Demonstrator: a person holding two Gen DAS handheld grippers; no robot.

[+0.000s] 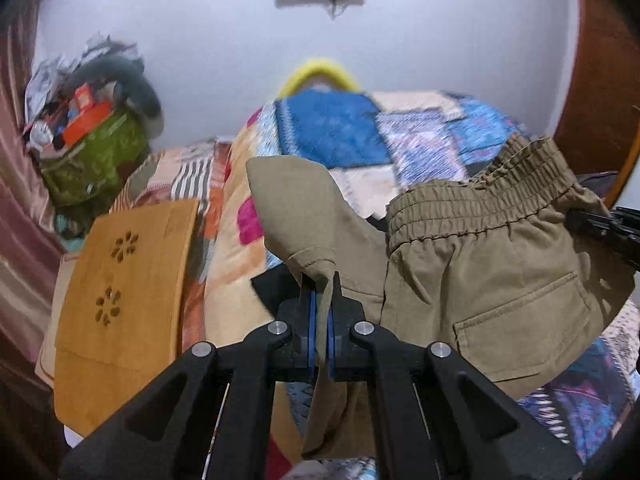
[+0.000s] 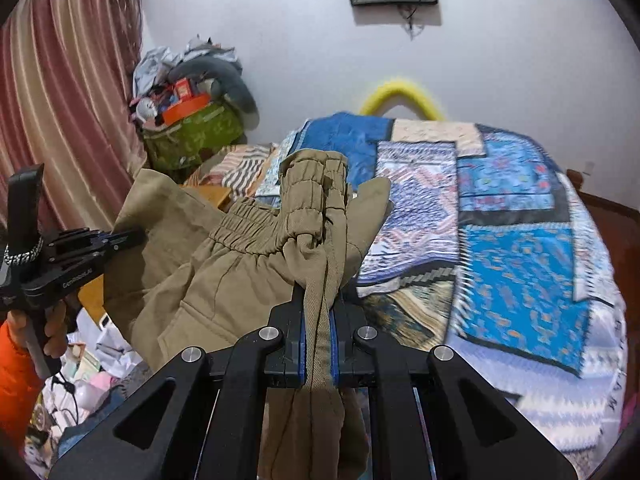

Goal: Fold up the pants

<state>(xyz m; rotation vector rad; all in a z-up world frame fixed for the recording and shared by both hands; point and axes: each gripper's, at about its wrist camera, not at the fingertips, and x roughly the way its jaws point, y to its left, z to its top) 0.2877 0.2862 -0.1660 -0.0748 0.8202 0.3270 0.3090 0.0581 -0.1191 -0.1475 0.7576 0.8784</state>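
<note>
Both grippers are clamped on the khaki pants [image 1: 480, 272], which hang in the air between them above the bed's patchwork quilt [image 1: 340, 132]. The left gripper [image 1: 320, 320] has its blue pads pressed together on a hemmed edge of cloth, the rest draping away ahead and to the right of its jaws. The right gripper [image 2: 319, 320] pinches a bunched fold near the elastic waistband [image 2: 312, 196], which rises just ahead of its jaws, with more fabric dropping below them. No flat fold is visible yet: the garment looks crumpled and unsupported. Judging from this, the task is at an early stage, with spreading on the quilt, folding leg over leg and halving all left.
</note>
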